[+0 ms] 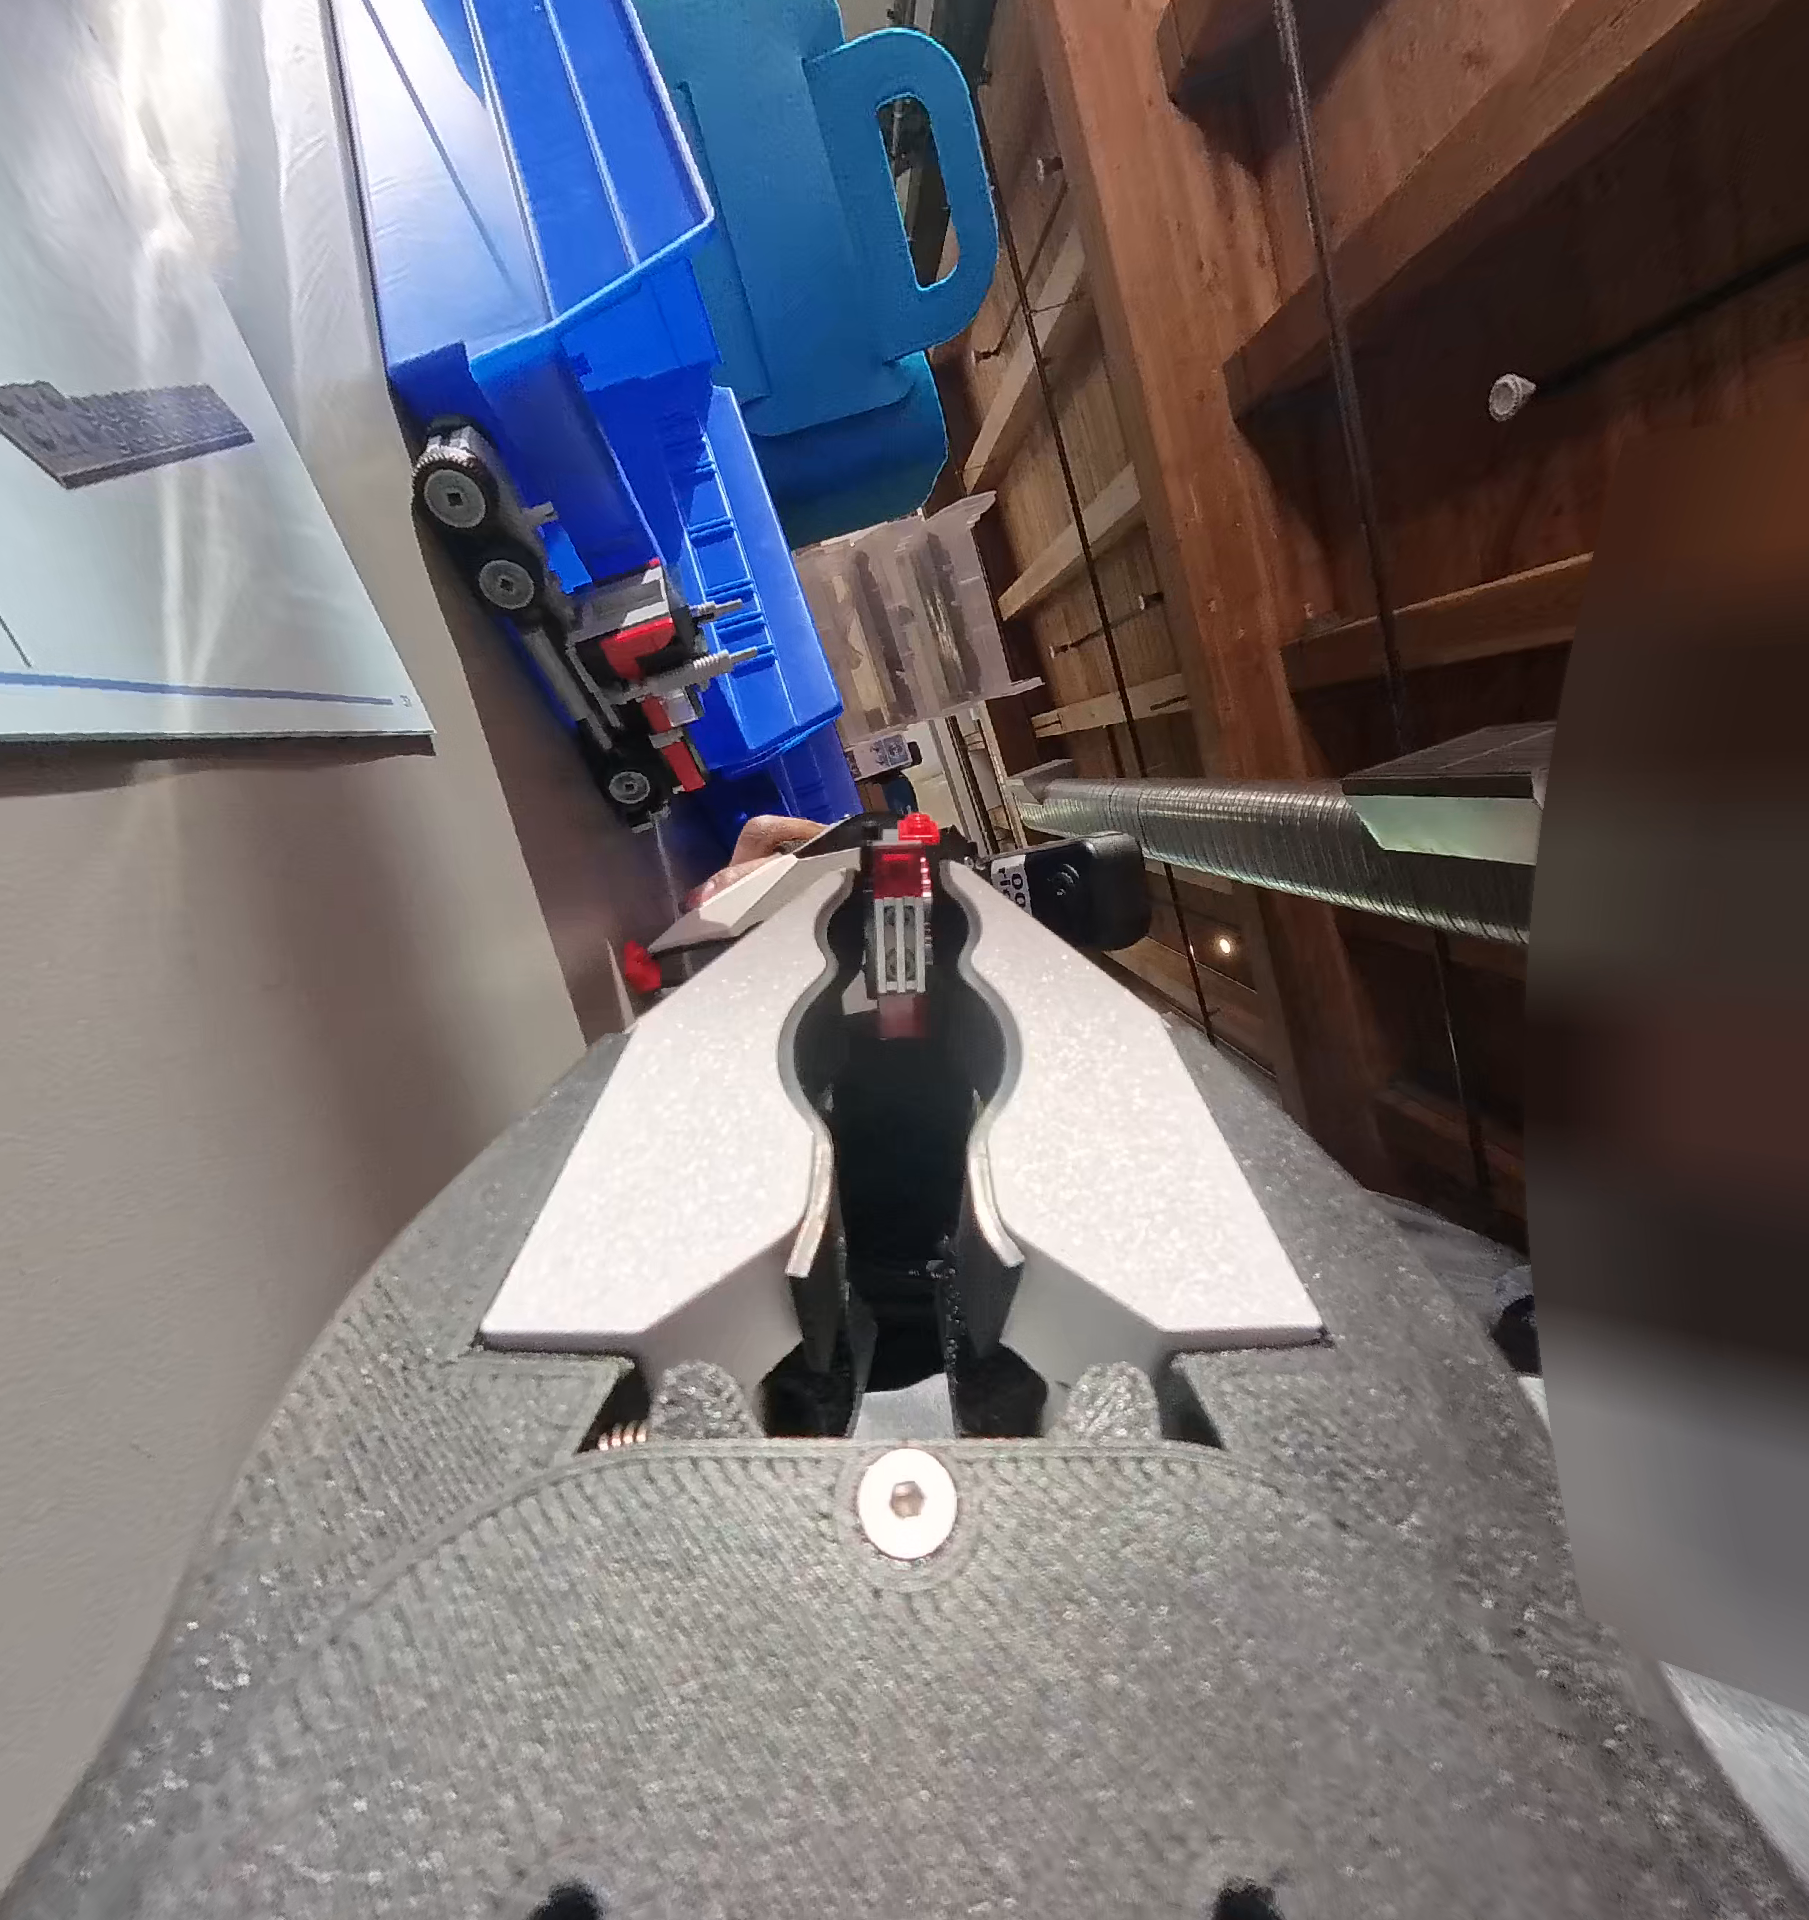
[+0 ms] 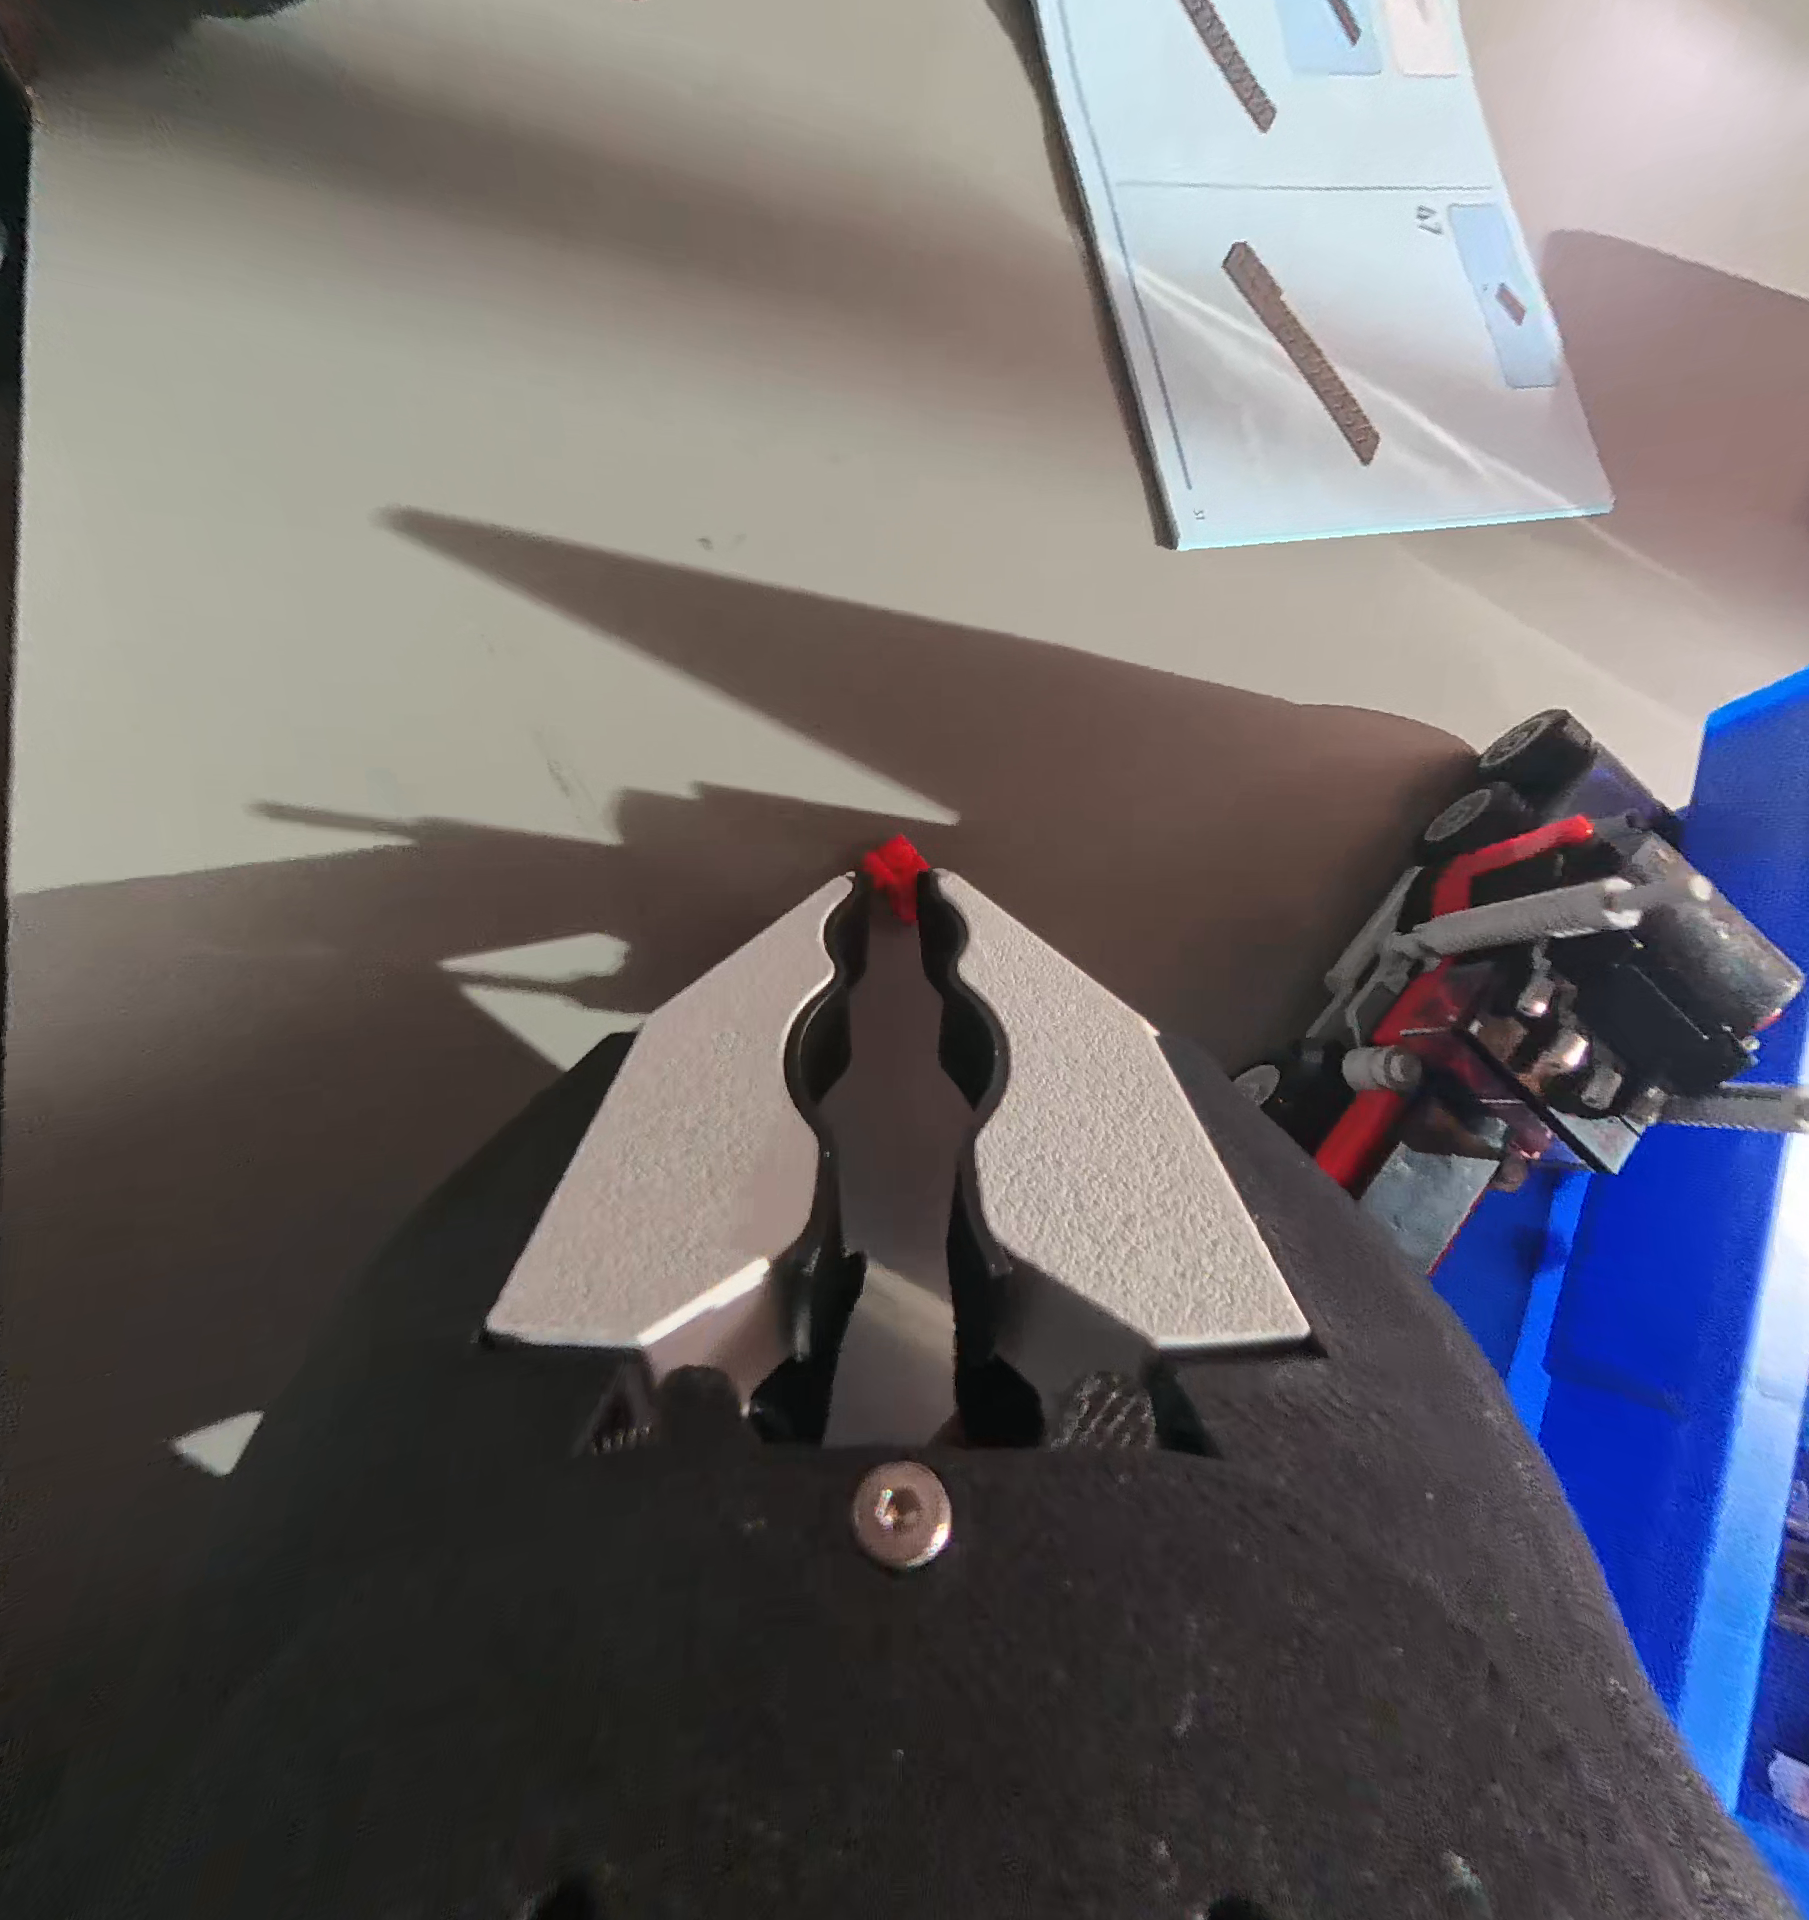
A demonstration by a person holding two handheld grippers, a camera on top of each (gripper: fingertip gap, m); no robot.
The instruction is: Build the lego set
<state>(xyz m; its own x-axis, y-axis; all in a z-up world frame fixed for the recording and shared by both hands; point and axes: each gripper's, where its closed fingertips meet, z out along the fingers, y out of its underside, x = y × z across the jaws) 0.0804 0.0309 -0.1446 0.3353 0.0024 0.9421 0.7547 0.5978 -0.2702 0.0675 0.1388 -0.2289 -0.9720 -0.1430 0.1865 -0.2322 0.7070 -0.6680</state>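
Observation:
My left gripper (image 1: 895,873) is shut on a small red, grey and black lego sub-assembly (image 1: 900,940) and holds it up off the table. A red stud (image 1: 918,827) shows at its far end. My right gripper (image 2: 892,883) is shut on a tiny red lego piece (image 2: 894,864) above the white table (image 2: 360,416). In the left wrist view the right gripper's grey finger (image 1: 739,902) shows just beyond, with the red piece (image 1: 638,966) at its tip. A partly built red, black and grey lego truck (image 1: 578,634) (image 2: 1502,987) lies against the blue bin.
An open instruction booklet (image 1: 100,416) (image 2: 1336,291) lies on the table. A blue parts bin (image 1: 567,260) (image 2: 1710,1299) holds loose pieces. A teal container (image 1: 848,229) stands behind it. Wooden shelving (image 1: 1347,416) is beyond the table edge. Left tips to right tips: about 15 cm.

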